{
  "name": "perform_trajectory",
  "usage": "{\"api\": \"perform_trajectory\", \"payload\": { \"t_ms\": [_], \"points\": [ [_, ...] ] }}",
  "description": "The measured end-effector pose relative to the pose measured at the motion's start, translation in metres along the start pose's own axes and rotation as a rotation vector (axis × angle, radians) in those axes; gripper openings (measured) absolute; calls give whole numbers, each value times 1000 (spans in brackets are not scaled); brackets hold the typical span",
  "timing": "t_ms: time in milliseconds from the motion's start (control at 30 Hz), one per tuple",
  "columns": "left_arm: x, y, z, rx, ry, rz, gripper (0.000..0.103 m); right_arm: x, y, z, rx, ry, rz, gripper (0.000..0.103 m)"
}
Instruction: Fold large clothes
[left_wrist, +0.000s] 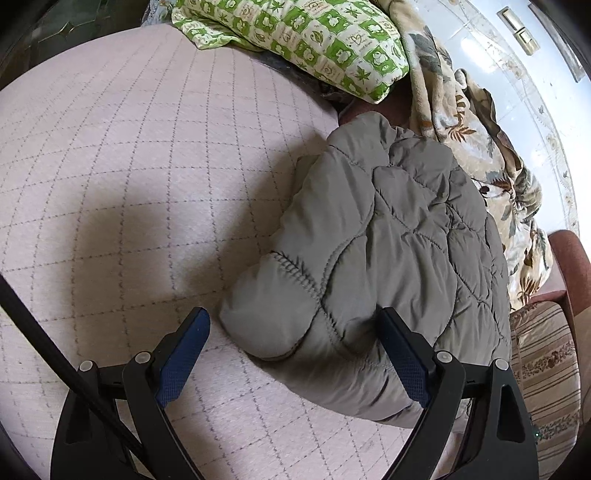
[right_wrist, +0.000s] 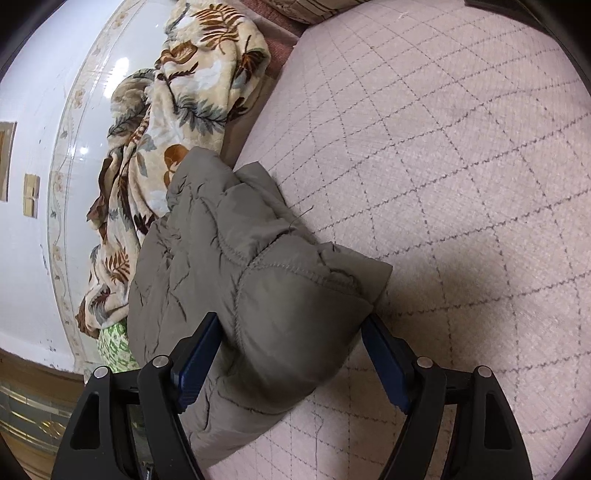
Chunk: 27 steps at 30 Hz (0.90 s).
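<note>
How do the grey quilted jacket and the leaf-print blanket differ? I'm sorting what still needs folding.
The grey quilted jacket is plain and folded into a compact bundle on the pink bed cover; the leaf-print blanket is patterned cream and brown, crumpled loose against the wall. Both are soft and bulky, lying side by side.

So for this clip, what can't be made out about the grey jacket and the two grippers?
- Left wrist view: the grey quilted jacket has its near edge hidden behind the left gripper.
- Right wrist view: the right gripper straddles the jacket; whether its pads press on the fabric cannot be told.
- Neither view shows sleeves, zip or collar; the folds hide them.
</note>
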<state>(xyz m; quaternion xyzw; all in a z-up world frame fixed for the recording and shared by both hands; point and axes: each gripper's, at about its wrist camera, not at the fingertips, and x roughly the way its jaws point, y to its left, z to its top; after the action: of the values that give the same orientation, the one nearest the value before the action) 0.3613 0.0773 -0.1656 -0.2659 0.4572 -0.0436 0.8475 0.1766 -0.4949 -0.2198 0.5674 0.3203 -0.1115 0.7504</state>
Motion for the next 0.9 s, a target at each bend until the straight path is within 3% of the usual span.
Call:
{"api": "perform_trajectory", "payload": {
  "t_ms": [400,733,833,900],
  "points": [
    [14,-8,-1,27,-40,8,97,15,3,3,17,-52,1,92],
    [20,-11,0,41,-68,21,100,21,9,5,-27,-68,-17,92],
    [20,-12,1,55,-77,25,100,22,11,3,-47,-79,-30,83],
    [18,-17,0,82,-94,36,98,20,13,3,-69,-86,-27,70]
  ]
}}
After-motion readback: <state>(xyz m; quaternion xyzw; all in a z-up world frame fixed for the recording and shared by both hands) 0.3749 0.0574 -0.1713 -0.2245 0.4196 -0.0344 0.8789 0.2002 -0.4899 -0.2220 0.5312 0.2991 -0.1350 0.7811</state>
